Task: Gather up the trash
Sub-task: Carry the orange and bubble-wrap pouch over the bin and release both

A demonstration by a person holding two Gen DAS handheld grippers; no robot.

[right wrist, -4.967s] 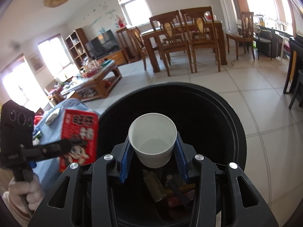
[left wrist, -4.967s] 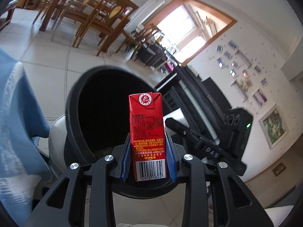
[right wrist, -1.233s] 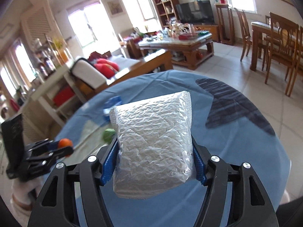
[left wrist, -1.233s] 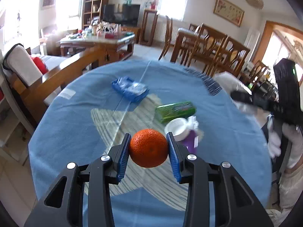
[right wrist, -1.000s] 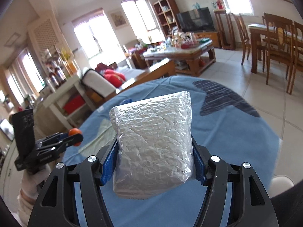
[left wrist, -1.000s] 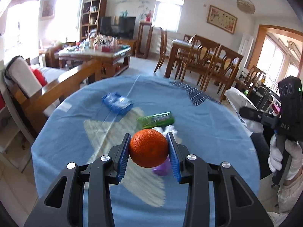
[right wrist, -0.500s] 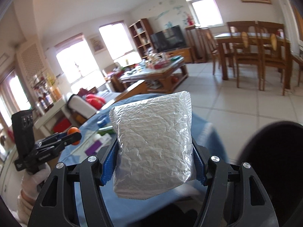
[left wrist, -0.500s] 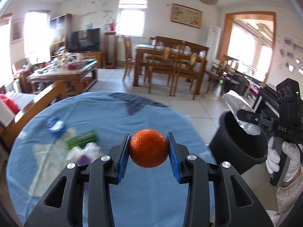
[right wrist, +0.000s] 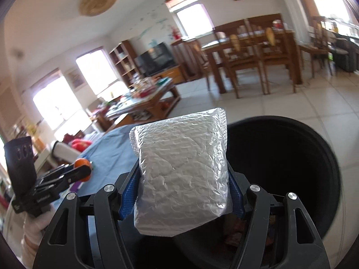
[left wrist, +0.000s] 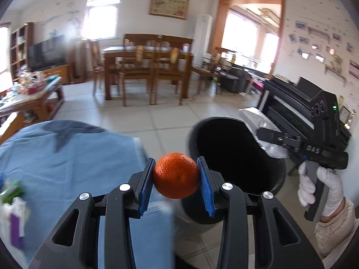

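My left gripper [left wrist: 176,177] is shut on an orange [left wrist: 176,174] and holds it in the air at the edge of the blue table [left wrist: 67,157], just left of the black trash bin [left wrist: 224,152]. My right gripper [right wrist: 181,188] is shut on a silver bubble-wrap pouch [right wrist: 181,172] and holds it over the near rim of the bin [right wrist: 291,157]. In the left wrist view the pouch [left wrist: 258,123] hangs over the bin's far right rim. In the right wrist view the left gripper [right wrist: 83,168] with the orange is at the far left.
A green packet [left wrist: 11,190] and a purple and white item [left wrist: 15,222] lie on the table at the left. A dining table with chairs [left wrist: 145,67] stands behind on the tiled floor. A black piano [left wrist: 291,103] is right of the bin.
Both grippers have swung from the table toward the bin. The bin now fills the right wrist view, and the orange is next to the bin's rim.
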